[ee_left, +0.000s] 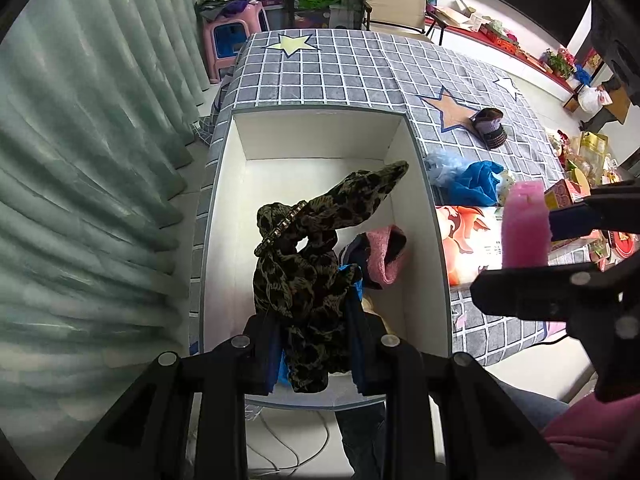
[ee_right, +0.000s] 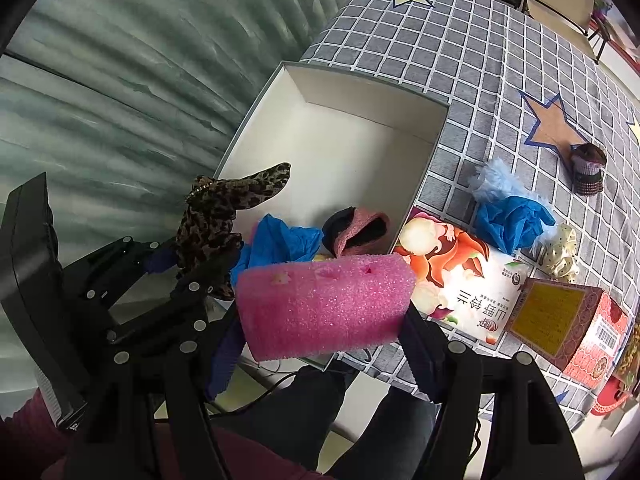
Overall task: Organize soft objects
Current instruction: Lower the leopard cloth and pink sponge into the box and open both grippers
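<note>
Grey checked cloth with star patches covers the counter [ee_left: 360, 68], pale green curtains hanging along the left of the frame; a white open box [ee_left: 320, 136] sits at the counter's near left edge, holding a pink knit piece [ee_left: 386, 254] and blue fabric [ee_right: 280, 240] near its front; the left gripper [ee_left: 316, 344] hangs over the box's near end, its fingers pinching a leopard-print scarf [ee_left: 320, 240] that rises toward frame centre; the right gripper [ee_right: 324, 344], lower centre of its view, clamps a pink sponge [ee_right: 324, 308] between its fingers, just right of the box; more blue fabric [ee_right: 512, 220], a printed bag [ee_right: 460, 280] and a red carton [ee_right: 568, 328] lie right of the box.
</note>
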Available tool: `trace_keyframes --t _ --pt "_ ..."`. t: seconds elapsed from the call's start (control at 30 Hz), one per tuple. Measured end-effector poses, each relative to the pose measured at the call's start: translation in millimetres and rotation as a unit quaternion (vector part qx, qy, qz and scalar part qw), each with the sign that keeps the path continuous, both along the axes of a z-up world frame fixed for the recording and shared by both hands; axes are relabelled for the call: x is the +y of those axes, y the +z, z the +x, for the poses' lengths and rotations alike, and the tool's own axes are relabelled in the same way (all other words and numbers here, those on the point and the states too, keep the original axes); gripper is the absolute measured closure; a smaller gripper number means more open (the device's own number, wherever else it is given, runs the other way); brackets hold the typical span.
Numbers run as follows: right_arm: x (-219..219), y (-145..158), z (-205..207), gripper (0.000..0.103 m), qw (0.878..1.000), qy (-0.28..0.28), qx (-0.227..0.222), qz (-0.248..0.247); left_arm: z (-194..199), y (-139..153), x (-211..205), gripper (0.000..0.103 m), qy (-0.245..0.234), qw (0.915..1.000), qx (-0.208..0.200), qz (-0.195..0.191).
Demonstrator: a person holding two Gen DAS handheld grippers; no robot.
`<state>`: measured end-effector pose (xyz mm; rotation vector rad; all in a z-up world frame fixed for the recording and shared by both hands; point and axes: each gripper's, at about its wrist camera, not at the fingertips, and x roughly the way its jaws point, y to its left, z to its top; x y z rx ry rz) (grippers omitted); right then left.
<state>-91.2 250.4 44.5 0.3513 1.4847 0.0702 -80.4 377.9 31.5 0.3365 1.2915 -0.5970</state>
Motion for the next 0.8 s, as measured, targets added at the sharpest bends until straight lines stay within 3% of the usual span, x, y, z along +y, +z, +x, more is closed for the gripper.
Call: trace_keyframes --t 0.8 --pt "0.0 -3.6 5.6 0.031 1.0 0.002 0.005 0.003 6.5 -6.5 -2.4 0.073 -0.008 0.9999 0.007 0.006"
